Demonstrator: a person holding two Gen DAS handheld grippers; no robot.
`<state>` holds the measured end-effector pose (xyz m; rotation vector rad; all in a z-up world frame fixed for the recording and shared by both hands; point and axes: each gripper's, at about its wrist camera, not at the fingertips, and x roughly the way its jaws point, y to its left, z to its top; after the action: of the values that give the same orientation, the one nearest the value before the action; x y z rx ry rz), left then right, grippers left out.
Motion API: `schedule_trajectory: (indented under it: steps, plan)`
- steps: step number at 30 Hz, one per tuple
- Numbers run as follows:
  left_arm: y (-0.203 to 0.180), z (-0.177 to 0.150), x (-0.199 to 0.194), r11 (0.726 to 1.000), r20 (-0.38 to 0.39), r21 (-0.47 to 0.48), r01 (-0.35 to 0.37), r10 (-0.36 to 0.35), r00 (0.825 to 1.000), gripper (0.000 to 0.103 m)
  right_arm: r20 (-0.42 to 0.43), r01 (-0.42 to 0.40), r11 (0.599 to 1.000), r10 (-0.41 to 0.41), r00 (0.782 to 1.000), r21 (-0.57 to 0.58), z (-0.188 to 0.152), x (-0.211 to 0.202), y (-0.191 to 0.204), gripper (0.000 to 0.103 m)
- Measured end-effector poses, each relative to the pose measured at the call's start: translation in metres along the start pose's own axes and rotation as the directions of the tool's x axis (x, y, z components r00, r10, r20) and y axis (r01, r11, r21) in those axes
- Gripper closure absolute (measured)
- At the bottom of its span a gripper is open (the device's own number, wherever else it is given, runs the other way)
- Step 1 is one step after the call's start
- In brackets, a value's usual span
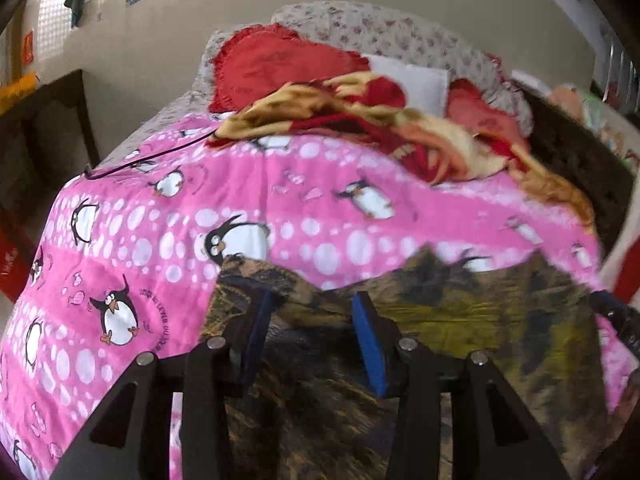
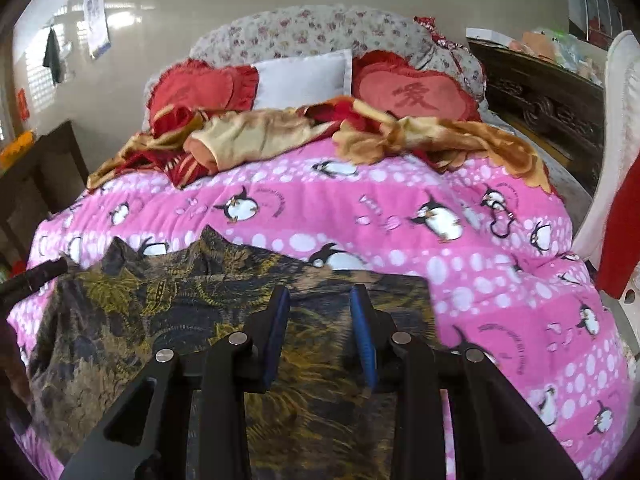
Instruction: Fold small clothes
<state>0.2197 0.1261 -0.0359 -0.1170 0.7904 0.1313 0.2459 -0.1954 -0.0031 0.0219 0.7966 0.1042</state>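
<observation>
One dark leaf-print garment lies flat on the pink penguin quilt, under both grippers — left gripper and right gripper part-open, holding nothing — with two red heart cushions, one white pillow and a rumpled gold-red blanket beyond.

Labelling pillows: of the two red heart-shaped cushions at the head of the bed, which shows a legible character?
The right-hand red heart cushion, right of the white pillow: a darker red character is stitched on its face. The left one shows nothing legible.
</observation>
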Motion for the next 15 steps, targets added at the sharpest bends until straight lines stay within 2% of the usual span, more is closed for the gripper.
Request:
schedule_trajectory:
  steps: [1,2,3,4,5,6,8,12,15]
  plan:
    - [0.006,-0.003,0.011,0.998,0.004,0.002,-0.064,0.064,0.998,0.058,-0.021,0.025,1.0,-0.025,0.999,0.0,-0.001,0.009,0.001,0.073]
    - [0.015,-0.006,0.021,0.996,-0.019,-0.019,-0.087,0.086,0.996,0.054,-0.05,0.082,0.997,-0.082,0.995,-0.006,-0.002,0.022,0.001,0.073]
    - [0.027,-0.01,0.03,0.996,-0.045,-0.066,-0.061,0.058,0.997,0.045,-0.077,0.119,0.993,-0.119,0.99,0.0,-0.005,0.032,-0.002,0.073]
    - [0.041,-0.014,0.035,0.991,-0.054,-0.133,-0.011,0.004,0.999,0.044,-0.091,0.12,0.993,-0.117,0.989,0.019,-0.01,0.042,-0.008,0.072]
    - [0.056,-0.016,0.037,0.977,-0.041,-0.204,0.054,-0.063,0.997,0.044,-0.071,0.108,0.994,-0.106,0.992,0.025,-0.014,0.046,-0.012,0.067]
    - [0.064,-0.017,0.037,0.965,-0.027,-0.245,0.09,-0.099,0.995,0.045,-0.05,0.107,0.994,-0.106,0.993,0.025,-0.017,0.047,-0.014,0.064]
    - [0.066,-0.018,0.037,0.963,-0.015,-0.252,0.097,-0.104,0.994,0.045,-0.033,0.088,0.995,-0.086,0.996,0.054,-0.021,0.05,-0.02,0.06]
    - [0.062,-0.017,0.038,0.969,-0.02,-0.236,0.073,-0.08,0.997,0.045,-0.052,0.03,0.991,-0.023,0.998,0.131,-0.02,0.054,-0.035,0.052]
    - [0.046,-0.006,0.026,0.984,-0.038,-0.179,0.005,-0.012,0.999,0.045,-0.055,0.01,0.988,-0.001,0.998,0.155,-0.021,0.048,-0.04,0.052]
